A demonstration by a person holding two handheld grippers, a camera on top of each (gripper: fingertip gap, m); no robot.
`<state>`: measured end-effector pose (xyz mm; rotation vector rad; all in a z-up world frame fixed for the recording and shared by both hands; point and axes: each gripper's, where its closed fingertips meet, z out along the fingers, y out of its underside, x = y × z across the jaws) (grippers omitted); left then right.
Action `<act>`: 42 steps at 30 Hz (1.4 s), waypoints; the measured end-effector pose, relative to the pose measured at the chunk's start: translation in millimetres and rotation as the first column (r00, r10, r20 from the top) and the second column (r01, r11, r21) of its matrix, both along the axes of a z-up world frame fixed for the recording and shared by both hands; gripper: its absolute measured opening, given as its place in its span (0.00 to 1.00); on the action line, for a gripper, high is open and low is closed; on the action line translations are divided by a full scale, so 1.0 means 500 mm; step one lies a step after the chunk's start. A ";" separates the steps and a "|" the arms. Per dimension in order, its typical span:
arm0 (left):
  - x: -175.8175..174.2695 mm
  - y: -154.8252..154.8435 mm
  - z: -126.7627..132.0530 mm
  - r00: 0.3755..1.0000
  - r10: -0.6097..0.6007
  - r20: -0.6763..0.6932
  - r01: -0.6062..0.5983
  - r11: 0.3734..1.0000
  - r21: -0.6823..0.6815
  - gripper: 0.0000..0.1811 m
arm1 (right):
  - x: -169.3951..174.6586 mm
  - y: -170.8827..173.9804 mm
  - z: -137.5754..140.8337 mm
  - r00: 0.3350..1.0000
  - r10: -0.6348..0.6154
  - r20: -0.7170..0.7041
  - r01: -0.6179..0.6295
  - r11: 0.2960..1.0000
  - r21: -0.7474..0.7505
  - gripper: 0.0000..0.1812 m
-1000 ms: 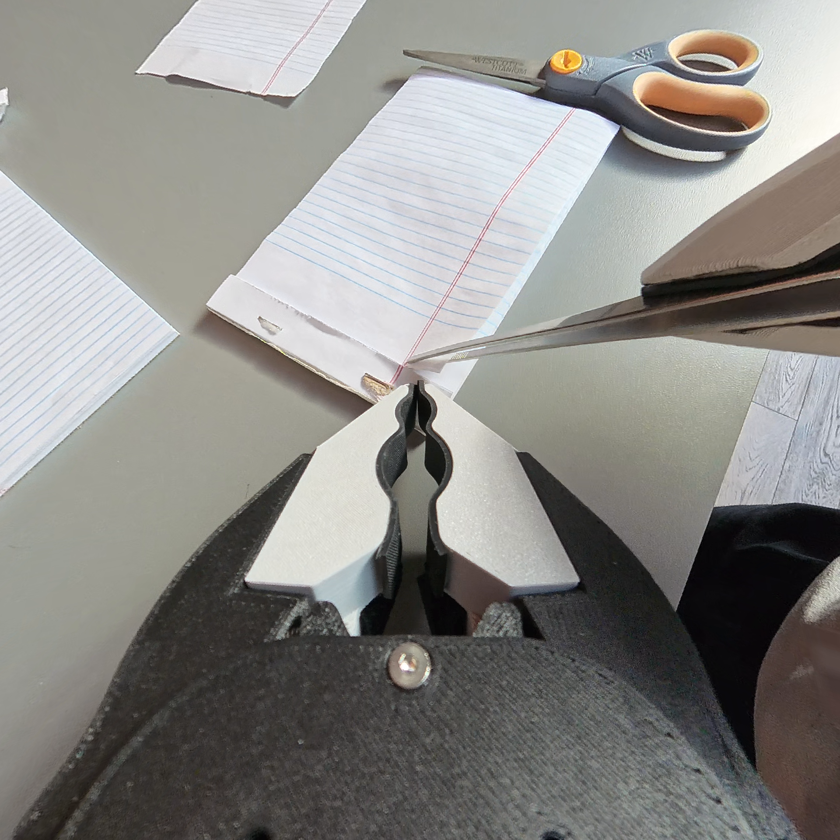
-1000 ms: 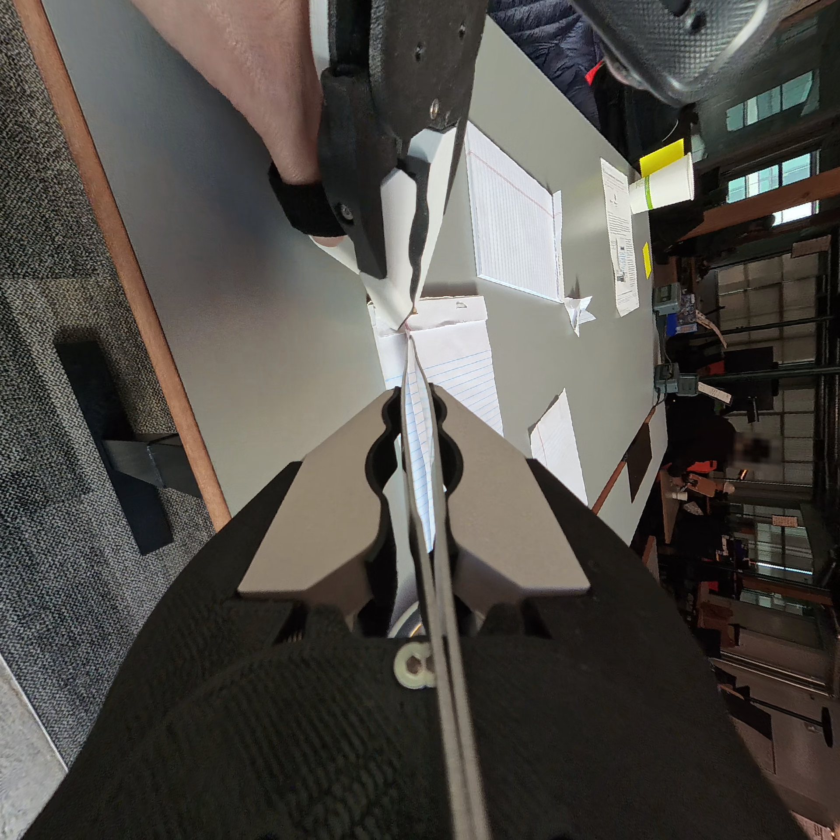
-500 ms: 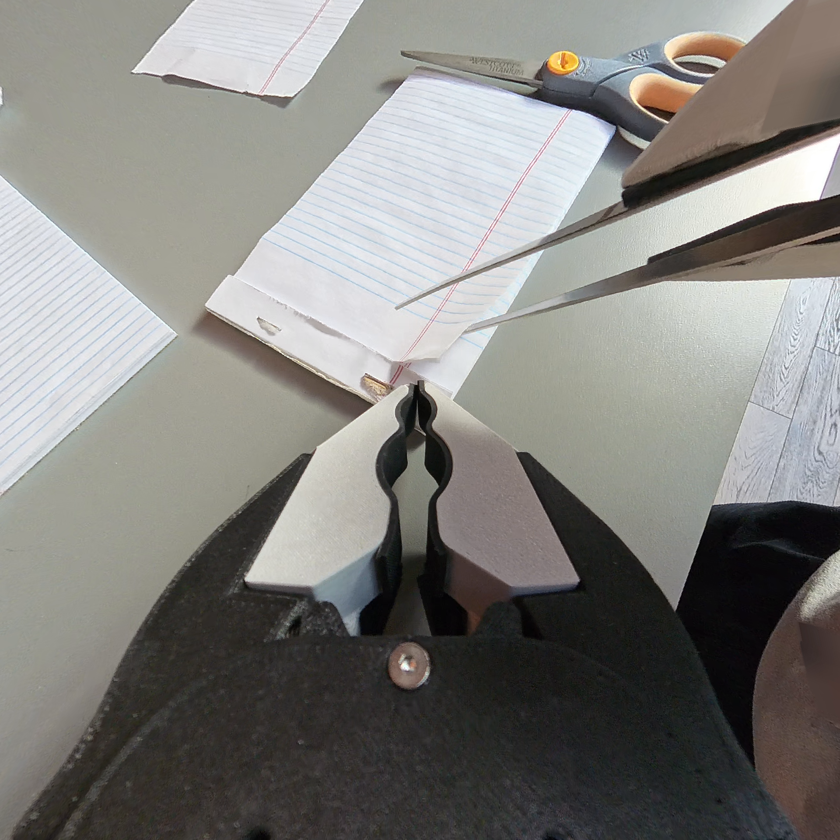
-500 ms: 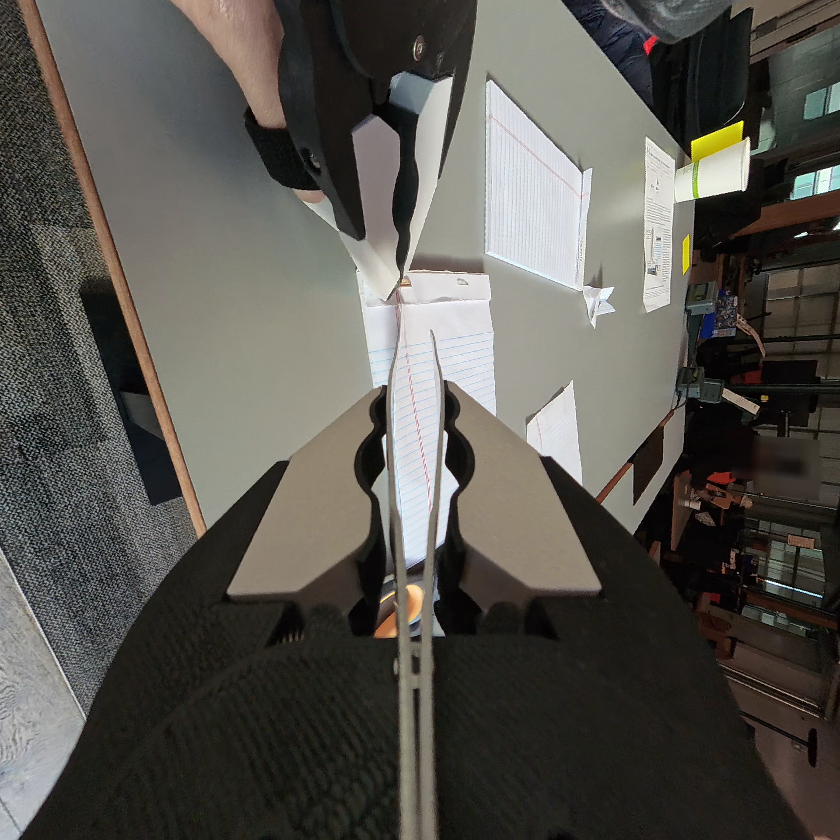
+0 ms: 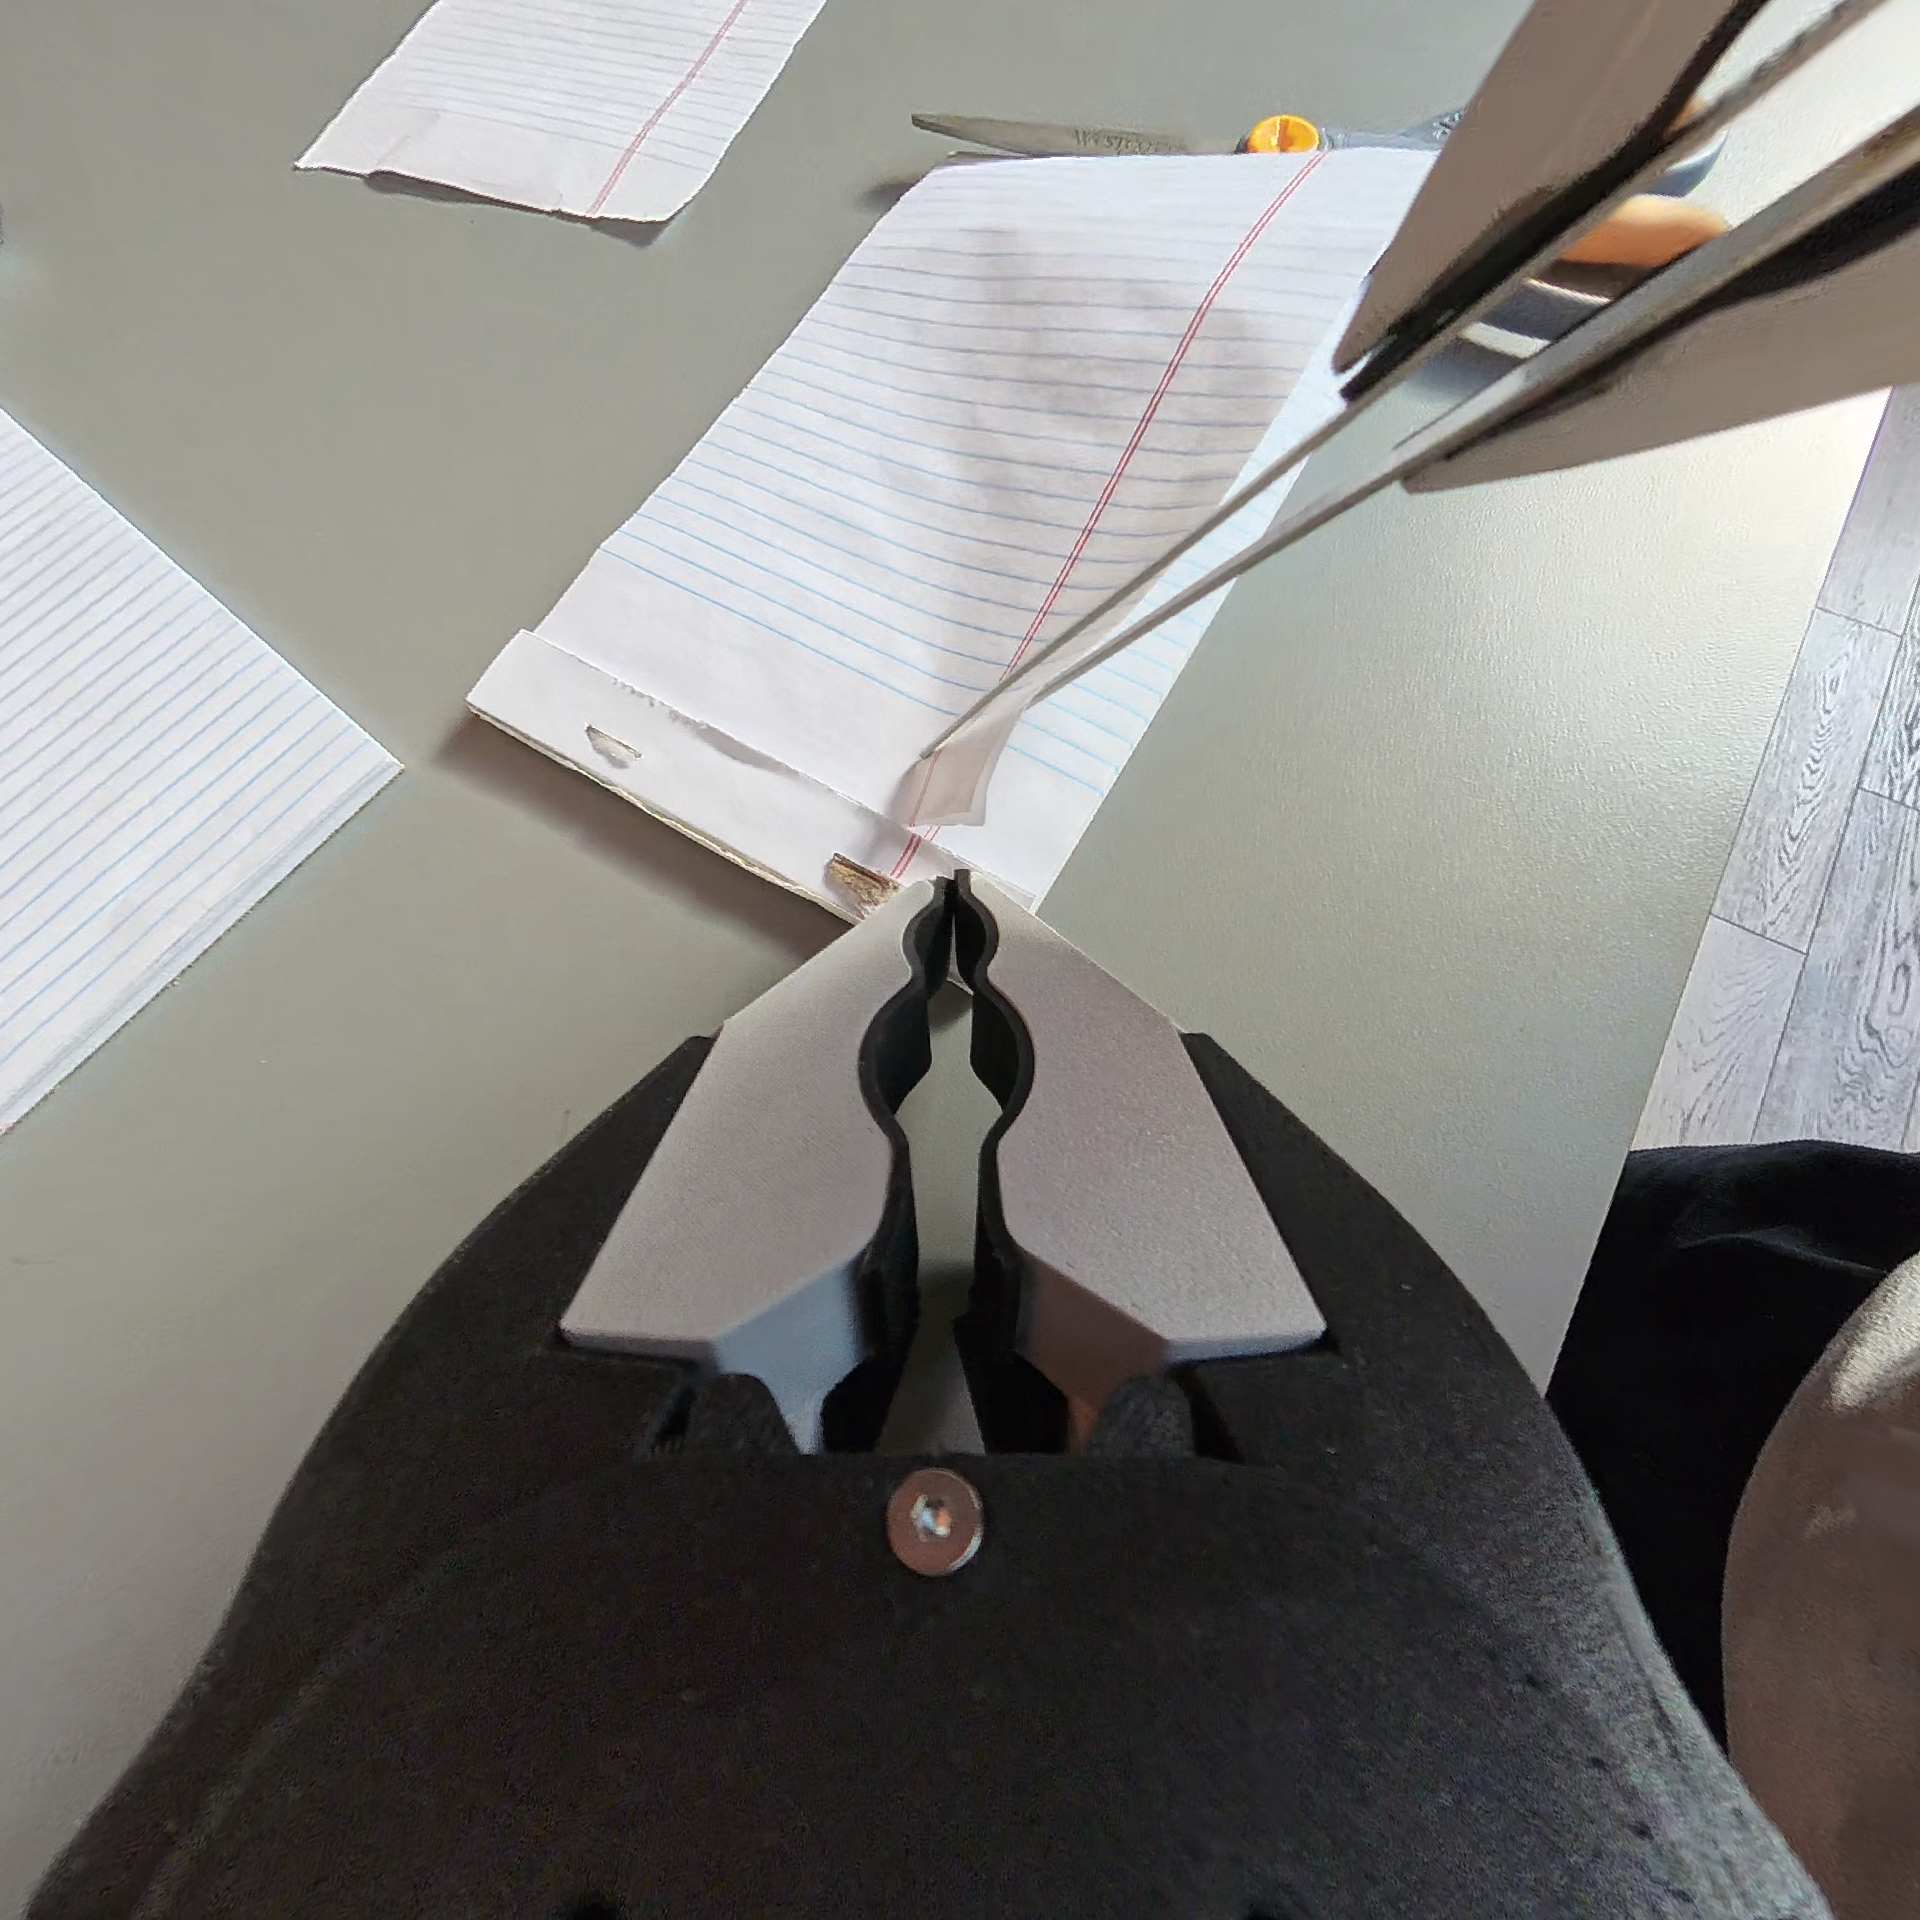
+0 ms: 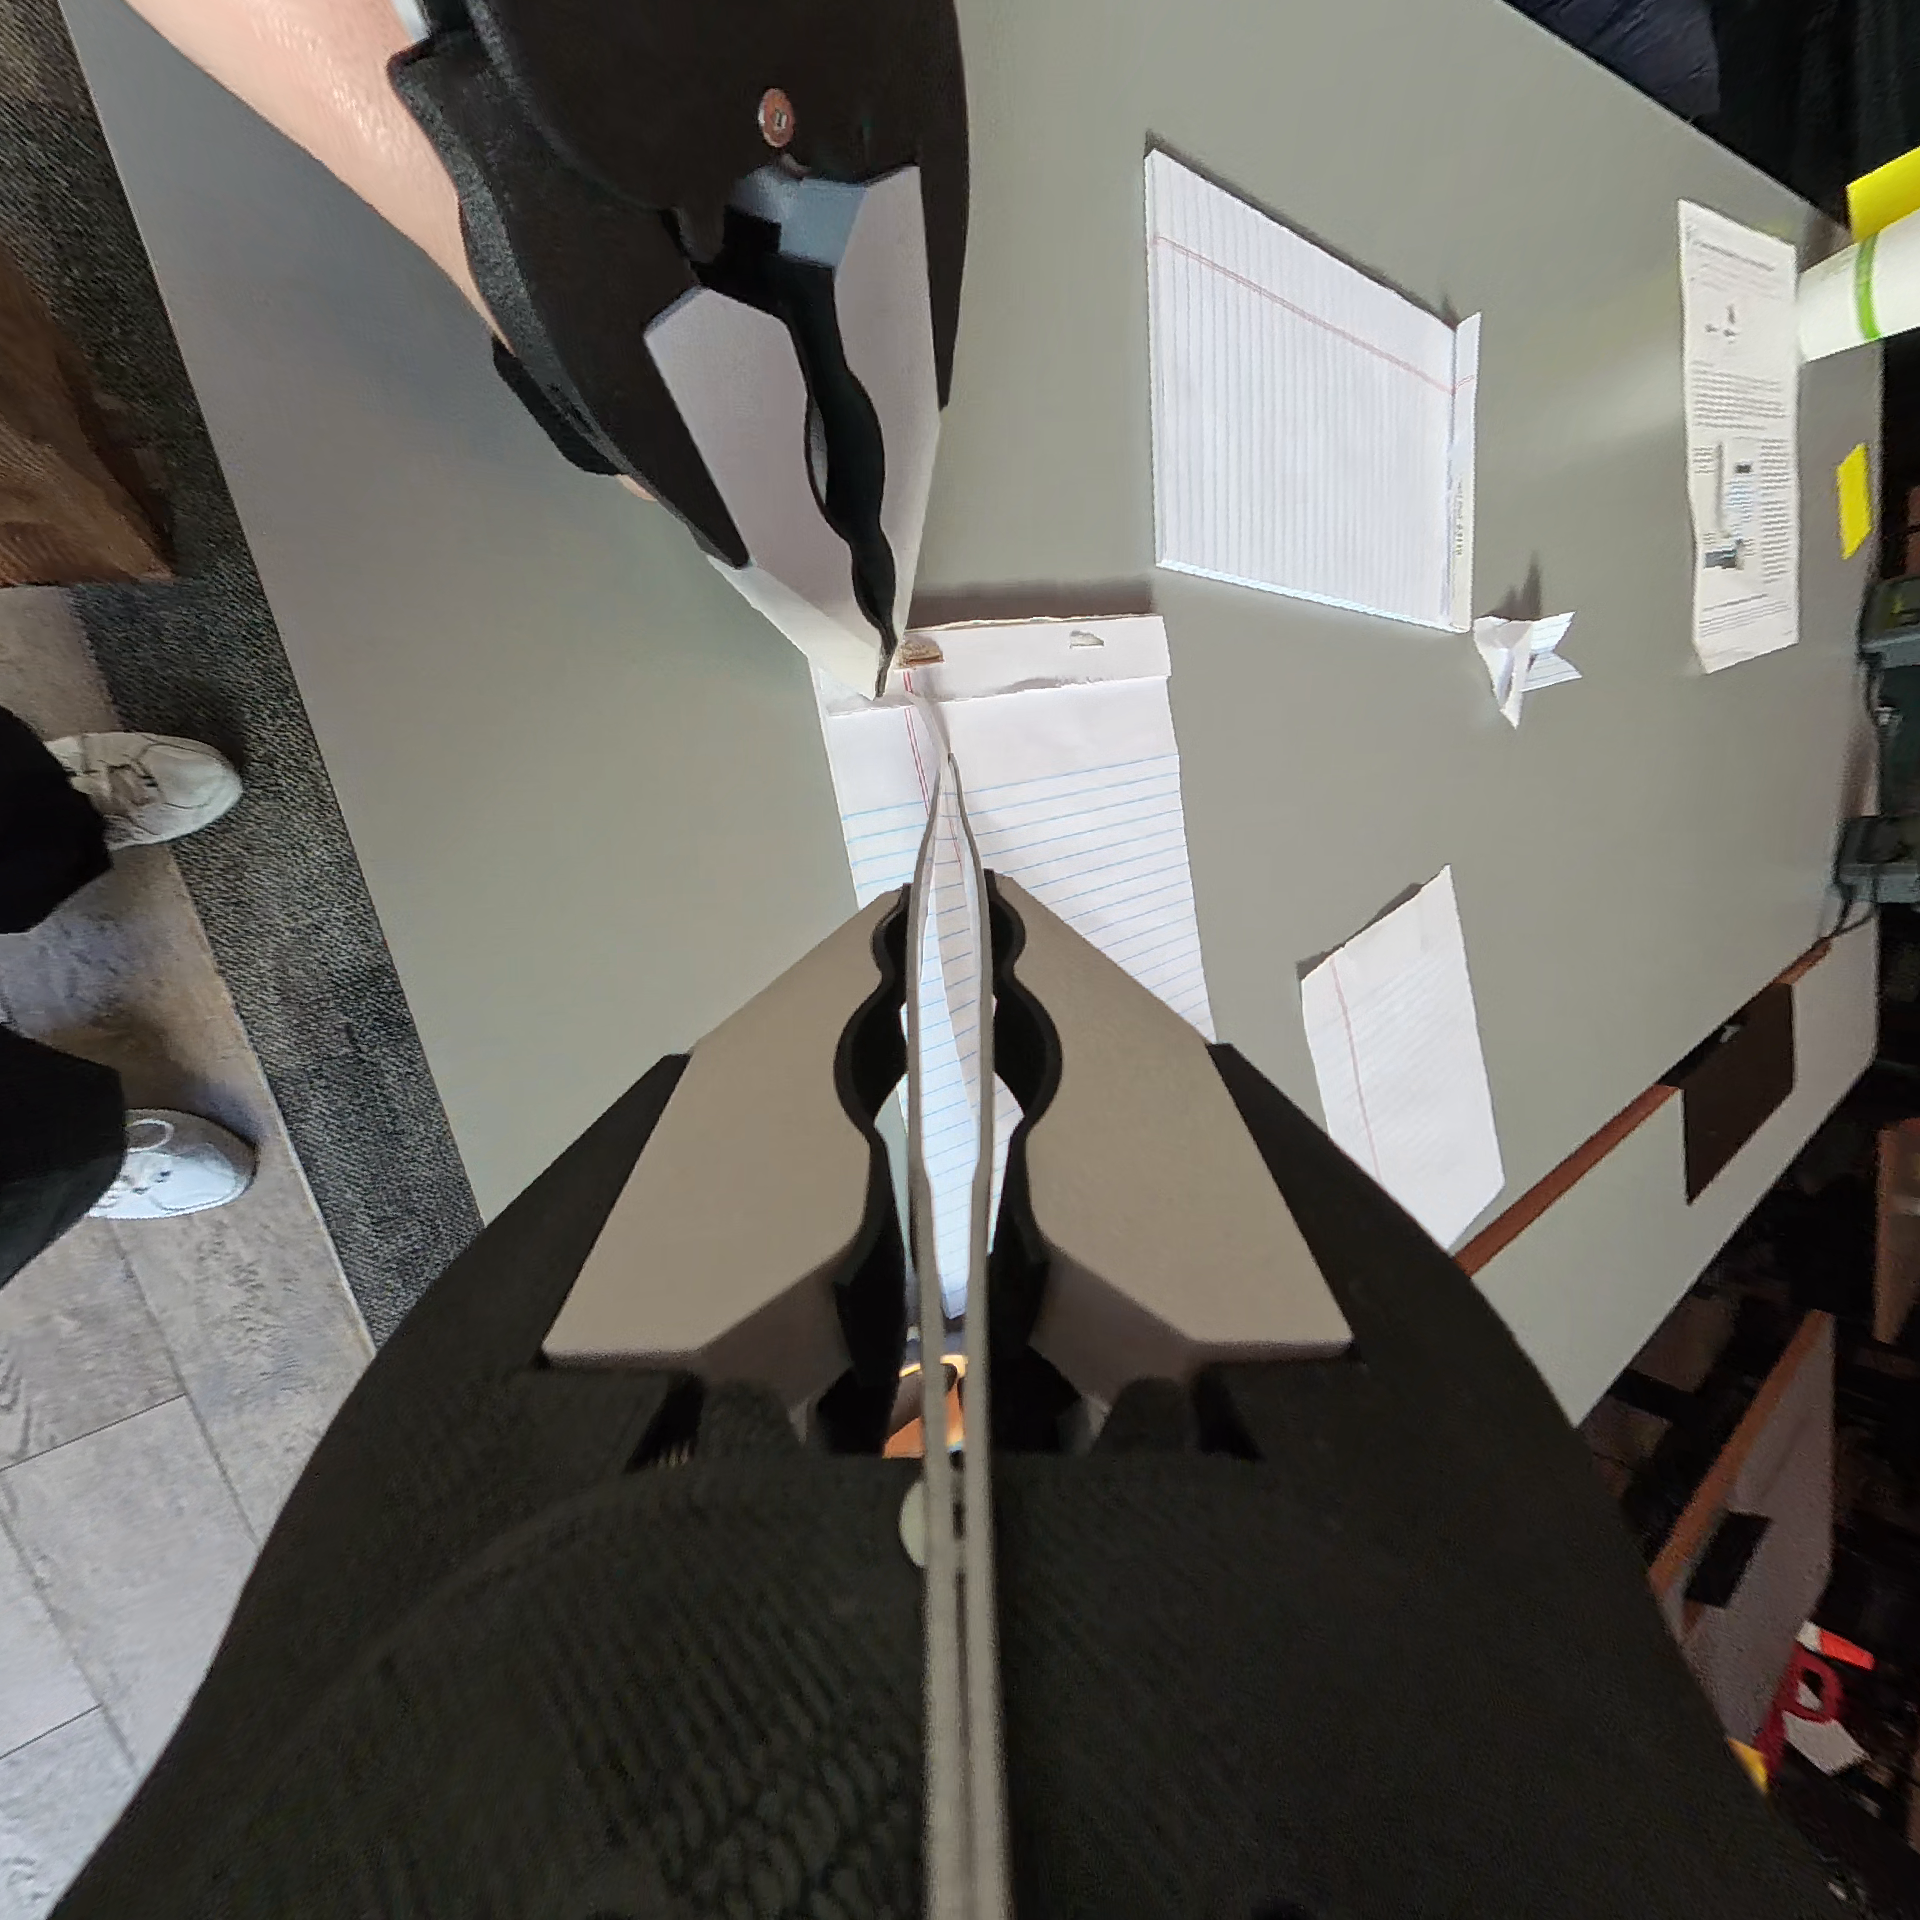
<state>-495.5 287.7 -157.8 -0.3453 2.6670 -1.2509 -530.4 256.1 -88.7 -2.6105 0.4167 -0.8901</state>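
My tweezers pinch the top sheet's corner.
Right gripper (image 6: 948, 904) clamps tweezers (image 5: 1091, 644), lifting the notepad (image 5: 935, 499) corner at frame centre; left gripper (image 5: 954, 883), fingertips together, presses the pad's binding edge.

I see a grey table (image 6: 1351, 125) with a matt top and a thin wooden edge band along its side. Daylight falls on it from one side and gives soft, short shadows. Under the table edge the floor (image 6: 125, 1403) is pale grey wood-look planks, and next to them lies a dark speckled carpet (image 6: 281, 831). The same pale planks (image 5: 1808, 831) show past the table's near corner in my left camera. Beyond the far end of the table the room is dim and crowded with dark furniture, which I cannot tell apart clearly.
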 end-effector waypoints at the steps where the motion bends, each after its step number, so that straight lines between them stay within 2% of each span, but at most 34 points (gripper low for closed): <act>1: 0.000 0.000 0.000 1.000 -0.001 -0.002 0.001 1.000 -0.001 0.00 | 0.004 -0.003 0.003 1.000 0.002 -0.028 -0.002 1.000 0.016 0.05; 9: 0.000 0.000 0.000 1.000 -0.005 -0.012 0.005 1.000 -0.004 0.00 | 0.031 -0.010 0.017 0.979 0.040 -0.198 -0.032 0.998 0.046 0.05; 21: 0.000 0.000 0.000 1.000 -0.005 -0.022 0.005 1.000 -0.008 0.00 | 0.062 -0.012 0.041 0.944 0.039 -0.326 -0.013 0.997 0.081 0.05; 26: 0.000 0.000 0.000 1.000 -0.005 -0.024 0.004 1.000 -0.008 0.00 | 0.064 -0.011 0.038 0.948 0.026 -0.317 -0.002 0.997 0.074 0.07; 30: 0.000 0.000 0.000 0.999 -0.005 -0.032 0.005 1.000 -0.011 0.00 | 0.058 -0.020 0.018 0.965 0.058 -0.257 -0.060 0.998 0.000 0.11; 34: 0.000 0.000 0.000 0.999 -0.006 -0.036 0.005 1.000 -0.013 0.00 | 0.055 -0.014 0.016 0.970 0.082 -0.229 -0.074 0.996 0.043 0.11; 42: -0.001 0.000 0.000 1.000 -0.006 -0.031 0.005 1.000 -0.011 0.00 | 0.051 -0.013 0.016 0.968 0.112 -0.224 -0.097 0.992 0.079 0.05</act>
